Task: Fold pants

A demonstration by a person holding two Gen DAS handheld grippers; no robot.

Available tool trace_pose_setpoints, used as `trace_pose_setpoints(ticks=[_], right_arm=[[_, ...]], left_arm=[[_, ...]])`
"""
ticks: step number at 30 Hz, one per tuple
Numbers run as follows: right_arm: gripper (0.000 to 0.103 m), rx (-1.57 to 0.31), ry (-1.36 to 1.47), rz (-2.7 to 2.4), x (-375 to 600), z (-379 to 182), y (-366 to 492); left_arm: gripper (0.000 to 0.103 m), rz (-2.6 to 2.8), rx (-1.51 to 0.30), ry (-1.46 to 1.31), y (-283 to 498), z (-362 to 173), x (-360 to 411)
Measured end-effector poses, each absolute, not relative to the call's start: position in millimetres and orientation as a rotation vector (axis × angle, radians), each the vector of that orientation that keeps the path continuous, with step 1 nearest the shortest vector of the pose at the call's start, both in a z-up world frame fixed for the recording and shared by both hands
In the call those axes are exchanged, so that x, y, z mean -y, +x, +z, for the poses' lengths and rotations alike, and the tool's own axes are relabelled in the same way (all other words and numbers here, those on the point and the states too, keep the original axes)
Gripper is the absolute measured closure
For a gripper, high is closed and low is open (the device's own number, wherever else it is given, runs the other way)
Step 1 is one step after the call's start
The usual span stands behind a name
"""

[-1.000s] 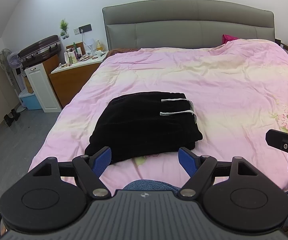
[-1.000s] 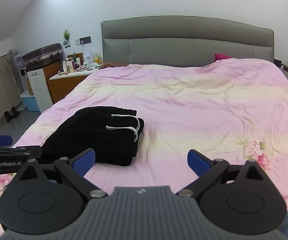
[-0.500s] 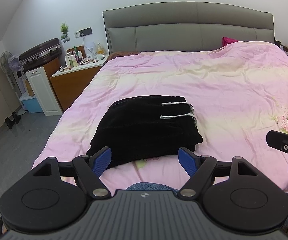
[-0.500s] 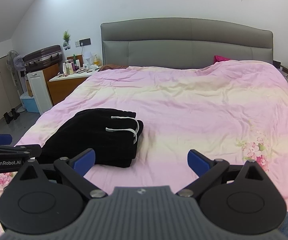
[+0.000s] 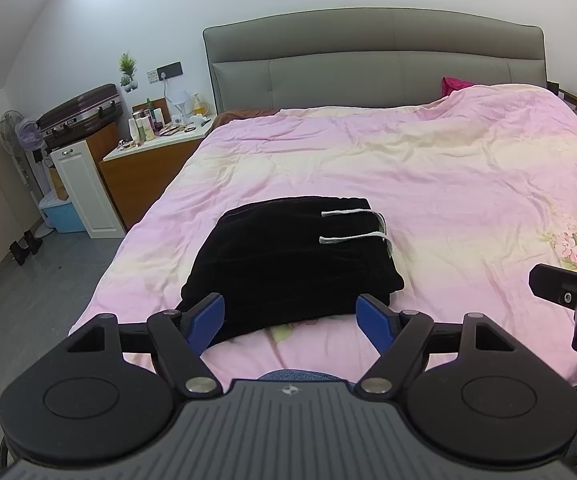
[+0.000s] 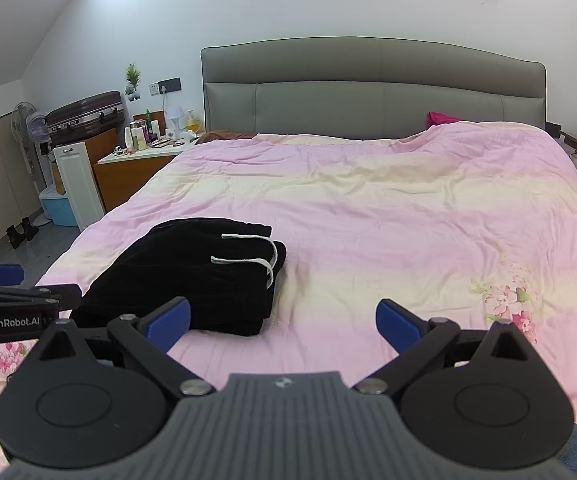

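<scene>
Pink and cream bedding (image 6: 388, 216) is covering the bed, and the black pants (image 5: 288, 264) are lying folded at its near left part, white drawstrings (image 5: 348, 226) on top. A grey headboard (image 6: 368, 92) is standing at 12 o'clock, a cluttered nightstand (image 6: 136, 168) at 10. The left hand-held gripper (image 5: 290, 318) and right hand-held gripper (image 6: 282, 320) are both hanging spread, gripping nothing.

**Cloth, padding and plastic**

Light is being soaked up by the folded black velvety pants (image 5: 288, 268), crossed by white woven cotton drawcords (image 5: 352, 237). Soft wrinkling is being shown by the pink matt cotton quilt (image 6: 388, 216); a smooth leather-like sheen is being given off by the grey padded headboard (image 6: 368, 92).
</scene>
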State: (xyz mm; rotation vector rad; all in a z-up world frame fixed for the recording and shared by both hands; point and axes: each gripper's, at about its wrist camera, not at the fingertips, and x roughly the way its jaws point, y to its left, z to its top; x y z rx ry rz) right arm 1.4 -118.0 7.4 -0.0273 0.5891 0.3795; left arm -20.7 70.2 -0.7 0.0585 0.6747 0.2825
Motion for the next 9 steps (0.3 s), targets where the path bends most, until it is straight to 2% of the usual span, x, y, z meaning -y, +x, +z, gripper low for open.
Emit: trace_pose_setpoints(ticks=[9], right_arm=[[0.008,-0.590,-0.025,0.383,118.0,7.5,1.2]], left_arm=[[0.016,0.274,-0.665,0.056,-21.8,-0.9,-72.3]])
